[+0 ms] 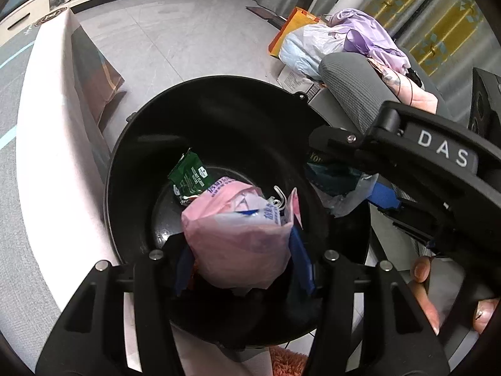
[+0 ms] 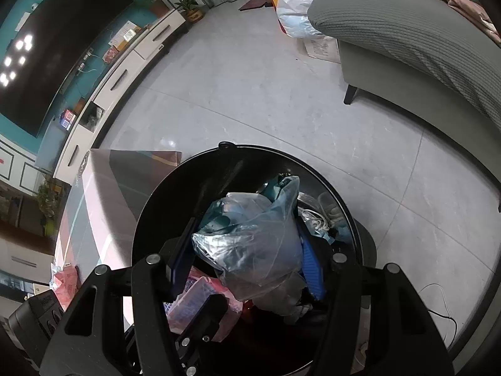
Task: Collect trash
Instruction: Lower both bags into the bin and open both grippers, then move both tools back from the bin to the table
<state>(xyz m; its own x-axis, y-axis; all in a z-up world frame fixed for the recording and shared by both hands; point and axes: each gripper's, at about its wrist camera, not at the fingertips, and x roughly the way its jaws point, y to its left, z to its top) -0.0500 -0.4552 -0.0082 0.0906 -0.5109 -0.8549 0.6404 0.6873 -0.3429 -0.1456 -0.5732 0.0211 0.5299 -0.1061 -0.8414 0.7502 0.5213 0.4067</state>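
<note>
A round black trash bin (image 1: 225, 100) stands on the floor below both grippers; it also shows in the right wrist view (image 2: 162, 206). My left gripper (image 1: 241, 260) is shut on a pink plastic bag (image 1: 235, 244) and holds it over the bin's mouth. My right gripper (image 2: 247, 260) is shut on a clear bluish plastic bag (image 2: 250, 241) above the bin; it enters the left wrist view from the right with that bag (image 1: 344, 194). A green snack wrapper (image 1: 188, 178) lies inside the bin. A white cord (image 2: 316, 221) lies deeper in.
A low pale table (image 1: 53, 131) stands left of the bin. A grey sofa (image 2: 422, 50) is at the right, with bags and purple clothes (image 1: 366, 34) by its end. A white TV cabinet (image 2: 125, 65) runs along the far wall. Grey tiled floor (image 2: 250, 87) lies between.
</note>
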